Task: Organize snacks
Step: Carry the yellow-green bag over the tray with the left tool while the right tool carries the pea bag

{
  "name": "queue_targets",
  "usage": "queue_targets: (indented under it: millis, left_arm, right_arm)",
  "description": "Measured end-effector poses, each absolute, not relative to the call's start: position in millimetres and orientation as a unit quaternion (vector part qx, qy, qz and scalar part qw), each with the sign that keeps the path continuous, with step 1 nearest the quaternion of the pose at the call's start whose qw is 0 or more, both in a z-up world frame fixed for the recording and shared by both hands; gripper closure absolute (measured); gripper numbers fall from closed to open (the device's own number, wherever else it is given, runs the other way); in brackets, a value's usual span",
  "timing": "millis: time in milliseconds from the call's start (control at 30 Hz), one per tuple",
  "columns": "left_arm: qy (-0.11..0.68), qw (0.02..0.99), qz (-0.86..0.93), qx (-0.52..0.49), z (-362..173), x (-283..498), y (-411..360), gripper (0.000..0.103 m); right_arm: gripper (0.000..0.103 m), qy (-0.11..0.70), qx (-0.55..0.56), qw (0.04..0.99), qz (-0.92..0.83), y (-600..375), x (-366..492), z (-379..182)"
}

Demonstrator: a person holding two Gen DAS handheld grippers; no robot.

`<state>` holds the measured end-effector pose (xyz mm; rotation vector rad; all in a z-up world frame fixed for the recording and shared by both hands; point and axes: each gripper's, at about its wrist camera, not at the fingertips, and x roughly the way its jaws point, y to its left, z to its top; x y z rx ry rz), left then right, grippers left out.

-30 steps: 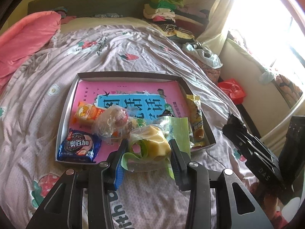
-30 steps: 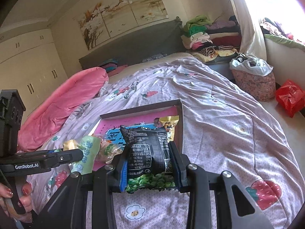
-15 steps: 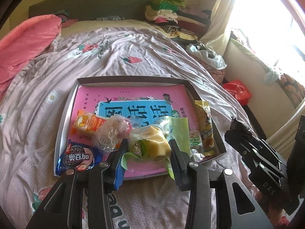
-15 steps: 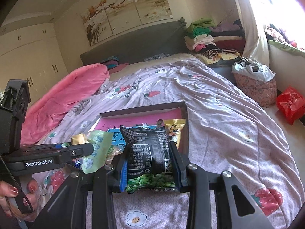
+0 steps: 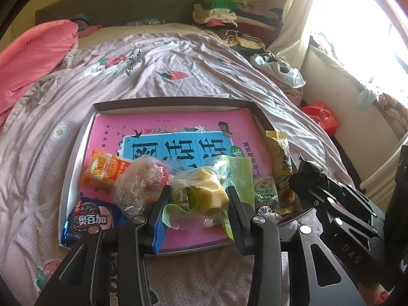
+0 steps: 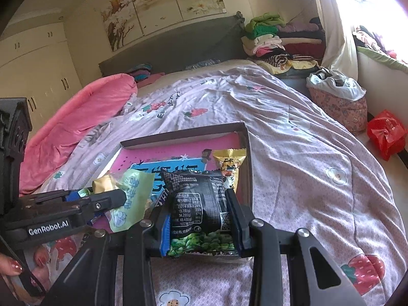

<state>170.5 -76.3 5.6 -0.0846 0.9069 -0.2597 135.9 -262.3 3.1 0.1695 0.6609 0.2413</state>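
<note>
Left claw [image 5: 196,201]: clamped on a clear-and-green pastry bag [image 5: 204,191], over the tray's 6 o'clock edge
Right claw [image 6: 197,216]: gripping a black pea snack pack [image 6: 196,204] upright, at the tray's 5 o'clock corner
Tray [image 5: 76,158]: on the bed [image 5: 178,71], snacks piled along its near side

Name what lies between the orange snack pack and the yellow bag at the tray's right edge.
Left wrist view: from orange pack toward yellow bag, a clear-wrapped snack, then the left gripper's green-wrapped pastry.
</note>
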Motion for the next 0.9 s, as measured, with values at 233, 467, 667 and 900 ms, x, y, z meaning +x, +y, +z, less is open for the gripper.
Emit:
queue_targets:
  millis: [233, 467, 667, 900]
  left_arm:
    - [0.442, 0.888, -0.125, -0.036, 0.3, 174.3, -81.8, 0.060]
    - [0.447, 0.885, -0.124, -0.033, -5.6, 175.1, -85.2, 0.060]
    - [0.449, 0.884, -0.124, -0.033, -8.4, 174.6, -85.9, 0.060]
    - [0.449, 0.885, -0.122, -0.031, -10.7, 173.9, -87.0, 0.060]
  right_arm:
    - [0.066, 0.328, 0.078, 0.935, 0.112, -261.1, 147.0, -1.7]
    - [0.066, 0.334, 0.067, 0.935, 0.103, -260.7, 154.0, -6.7]
    - [0.066, 0.338, 0.056, 0.933, 0.108, -255.0, 154.1, -10.5]
    - [0.066, 0.341, 0.043, 0.932, 0.118, -246.6, 154.2, -12.9]
